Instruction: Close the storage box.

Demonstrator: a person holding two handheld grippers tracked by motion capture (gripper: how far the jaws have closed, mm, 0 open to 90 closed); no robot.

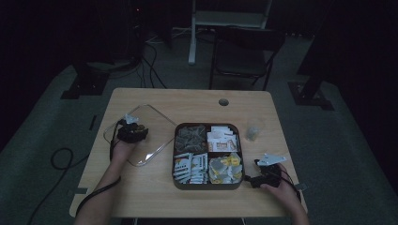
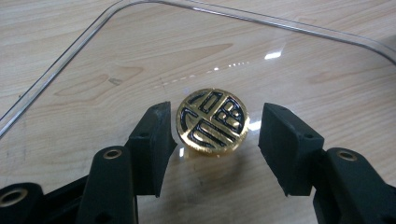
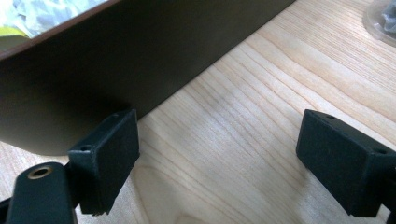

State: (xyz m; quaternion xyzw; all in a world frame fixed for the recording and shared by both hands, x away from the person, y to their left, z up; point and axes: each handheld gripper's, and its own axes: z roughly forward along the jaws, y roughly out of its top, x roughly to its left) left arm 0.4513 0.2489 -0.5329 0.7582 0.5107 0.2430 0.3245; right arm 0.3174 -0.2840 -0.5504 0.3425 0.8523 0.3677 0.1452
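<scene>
Tongs on the left (image 2: 215, 135) hang over the clear, rounded-square plastic lid (image 2: 70, 60) that lies flat on the pale wooden counter (image 1: 155, 192), just left of the dark brown square tray (image 1: 206, 185) with four compartments of packets. Their black pads (image 2: 152, 144) straddle the round gold knob with a black pattern (image 2: 212, 120) at the lid's middle. The left pad looks to be touching or almost touching the knob's edge, while the right pad stands apart from it with a plain gap, so the knob is between the jaws but not yet gripped.

The step in hand looks like taking the lid by its knob. To do it well, the left tongs should shift a little toward the right pad's side so the knob sits centred, then sink until the pads meet its rim rather than its top face. Closing should be even and firm, since the knob is small, smooth and likely slippery. The lift should go straight up, keeping the lid level so it does not swing or scrape the counter.

Right tongs (image 3: 219, 163) rest low over the counter at the tray's right front corner, jaws wide apart and holding nothing. Their left pad (image 3: 109, 154) sits just beside the tray's dark wall; whether it touches I cannot tell.
</scene>
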